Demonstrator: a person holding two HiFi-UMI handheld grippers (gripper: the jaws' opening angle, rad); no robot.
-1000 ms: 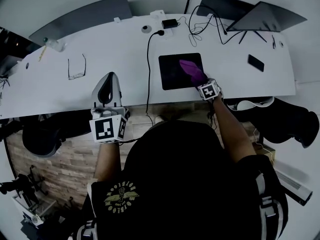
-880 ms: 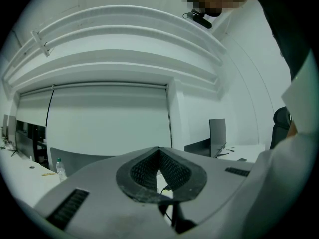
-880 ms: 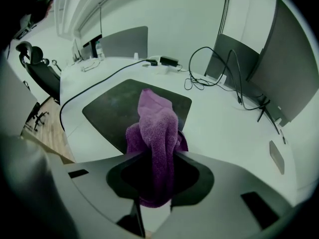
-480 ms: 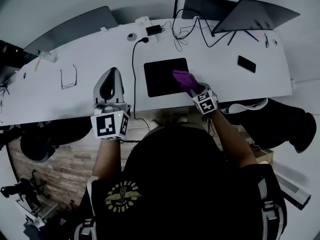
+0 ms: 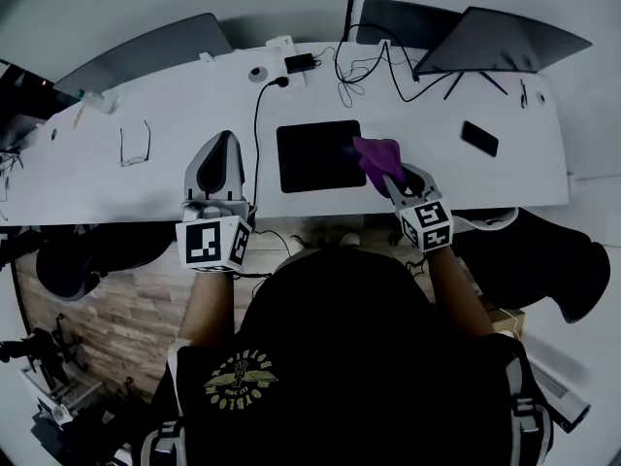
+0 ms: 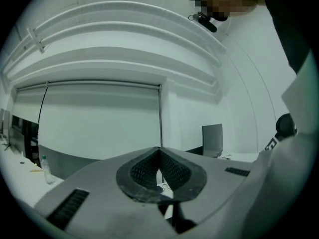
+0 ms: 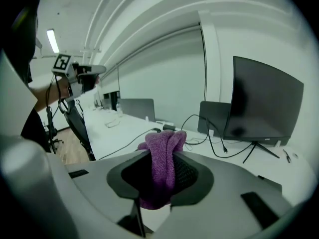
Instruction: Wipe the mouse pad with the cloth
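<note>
The black mouse pad lies flat on the white desk, near its front edge. A purple cloth hangs over the pad's right edge, pinched in my right gripper. In the right gripper view the cloth is bunched between the shut jaws, sticking up past them. My left gripper is held over the desk's front edge, left of the pad, with its jaws closed together and nothing between them.
A black cable runs down the desk just left of the pad. Glasses lie at the left. A phone, a laptop on a stand, tangled cables and a charger sit at the back and right.
My right gripper has dragged the cloth from the pad's middle toward the front right, and it now sits at the pad's right edge. The left gripper has barely moved.
</note>
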